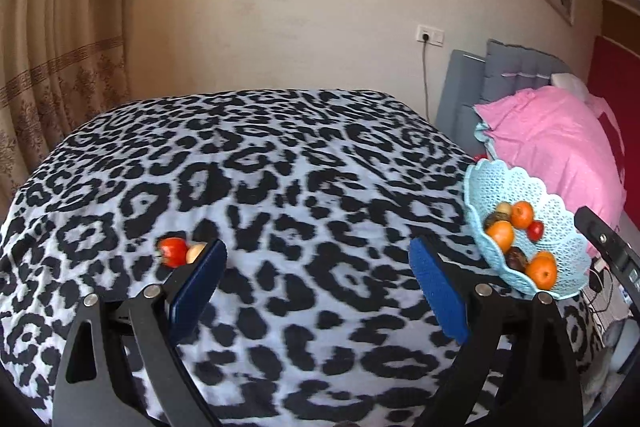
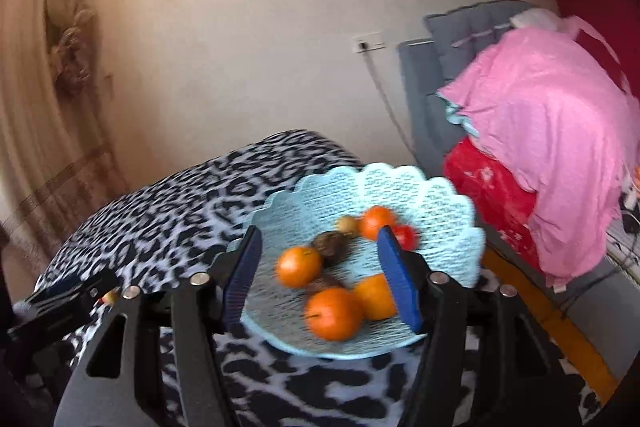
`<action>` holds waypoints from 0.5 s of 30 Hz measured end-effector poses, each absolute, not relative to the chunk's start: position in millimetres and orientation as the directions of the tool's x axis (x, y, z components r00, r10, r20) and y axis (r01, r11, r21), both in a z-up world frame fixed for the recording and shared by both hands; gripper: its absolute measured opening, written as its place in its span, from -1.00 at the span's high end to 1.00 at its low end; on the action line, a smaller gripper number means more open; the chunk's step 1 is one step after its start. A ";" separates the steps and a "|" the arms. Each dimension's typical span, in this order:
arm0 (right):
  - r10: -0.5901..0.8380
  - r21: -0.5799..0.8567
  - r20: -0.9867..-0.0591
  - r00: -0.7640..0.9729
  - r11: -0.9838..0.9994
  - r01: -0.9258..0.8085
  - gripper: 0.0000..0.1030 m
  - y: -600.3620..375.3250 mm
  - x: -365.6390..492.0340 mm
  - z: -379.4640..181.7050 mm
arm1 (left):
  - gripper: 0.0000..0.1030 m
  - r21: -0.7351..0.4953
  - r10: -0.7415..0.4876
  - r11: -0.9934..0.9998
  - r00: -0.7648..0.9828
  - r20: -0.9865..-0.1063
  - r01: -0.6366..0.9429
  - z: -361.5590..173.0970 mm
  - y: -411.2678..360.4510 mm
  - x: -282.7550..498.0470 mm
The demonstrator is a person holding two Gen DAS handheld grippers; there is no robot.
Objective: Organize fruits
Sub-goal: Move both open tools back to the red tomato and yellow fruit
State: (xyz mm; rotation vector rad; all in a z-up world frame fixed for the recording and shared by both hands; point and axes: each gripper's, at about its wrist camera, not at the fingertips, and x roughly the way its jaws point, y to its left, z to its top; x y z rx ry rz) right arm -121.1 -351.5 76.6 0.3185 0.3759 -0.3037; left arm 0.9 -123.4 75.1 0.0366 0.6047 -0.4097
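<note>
Fruit is mostly gathered already: the light-blue lace basket (image 2: 440,211) sits at the right edge of the leopard-print bedspread (image 1: 256,163), w/ four oranges, two dark brown fruits, one small yellowish fruit and one small red one inside, as far as the blur allows.

Two strays are left on the bedspread toward its left side: one red fruit (image 1: 173,251) and one pale round fruit (image 1: 196,251), touching each other, the pale one partly hidden behind a finger.

Left gripper (image 1: 320,287) hovers near them, fingers spread wide, nothing between. Right gripper (image 2: 320,279) hangs over the basket, also spread & empty; looks like it's between drops, tho I can't be sure.

Step in hand, I'd say: collecting the last two. Next move probably calls for the left gripper to shift left, straddle the red fruit, pinch gently, then carry it across to the basket w/o nudging its neighbour away.
</note>
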 end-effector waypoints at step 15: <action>-0.037 0.183 -0.455 0.890 0.974 0.135 -0.31 -282.7 -97.4 73.7 | -0.77 -0.100 -0.258 0.964 0.789 -0.557 0.245 74.7 -49.9 28.8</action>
